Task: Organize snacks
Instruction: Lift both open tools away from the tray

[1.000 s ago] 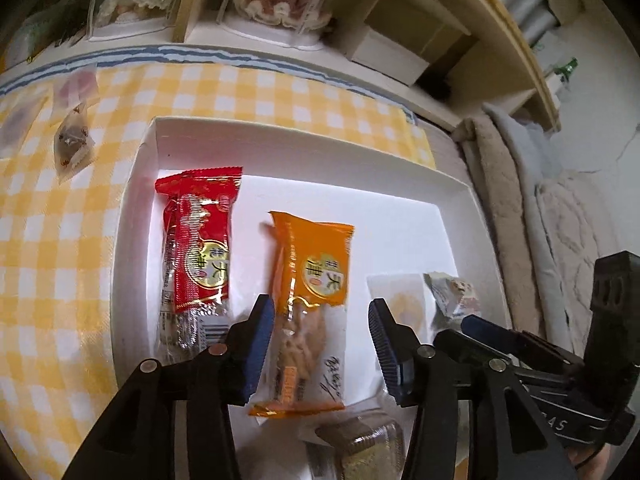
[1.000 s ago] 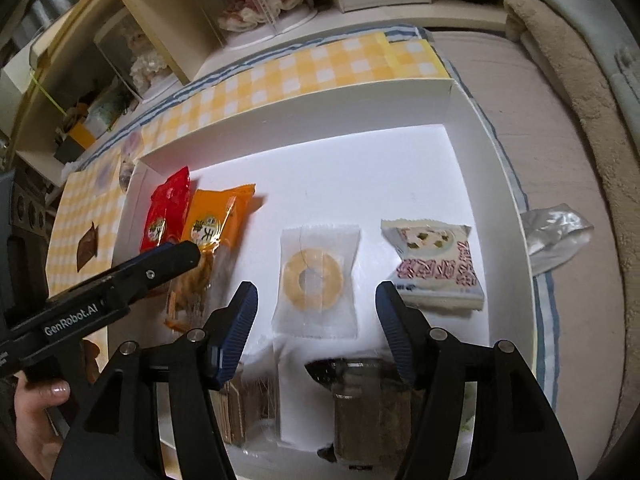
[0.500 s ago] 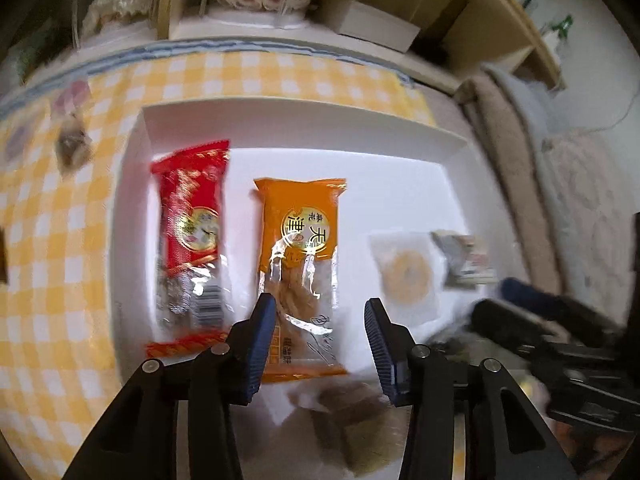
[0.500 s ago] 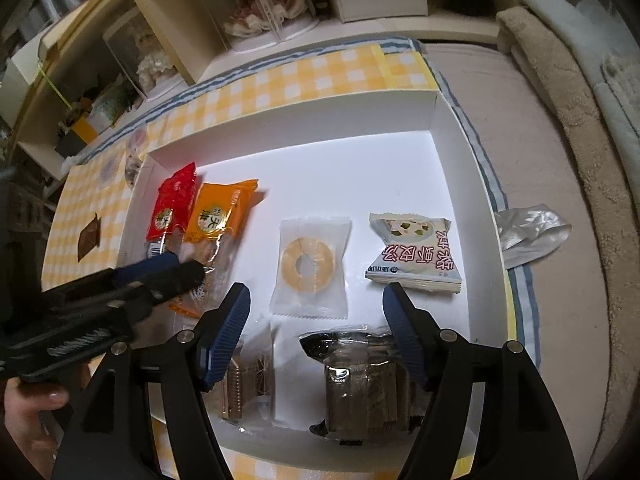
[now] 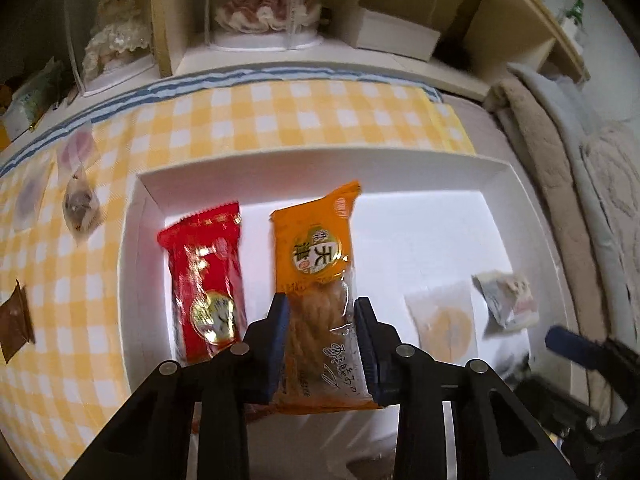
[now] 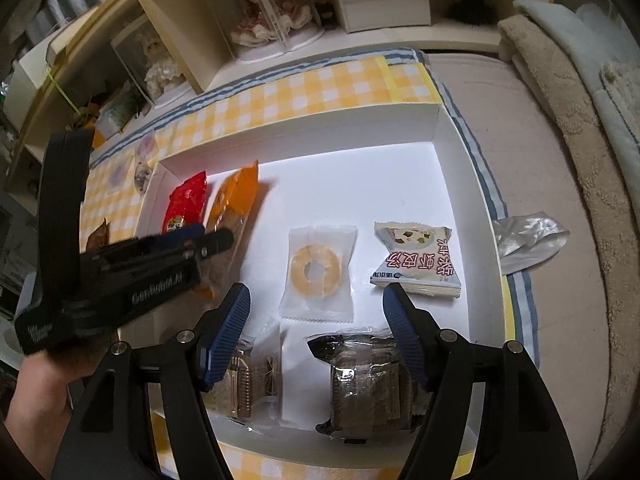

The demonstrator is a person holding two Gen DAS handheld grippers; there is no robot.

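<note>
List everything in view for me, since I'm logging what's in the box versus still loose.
orange snack pack: 1, orange, in the white box, clamped at its clear end
red snack pack: 1, red, in the box, left of the orange one
ring biscuit packet: 1, clear with yellow ring, box middle
white printed packet: 1, white with red print, box right side
dark wrapped packs: 2, brownish, box near edge
white box: 1, white, on the checked cloth
checked cloth: 1, yellow and white
loose small packets: several, left of the box
silver wrapper: 1, right of the box
left gripper: jaws have just closed, shut on the orange pack
right gripper: open, above the box
</note>
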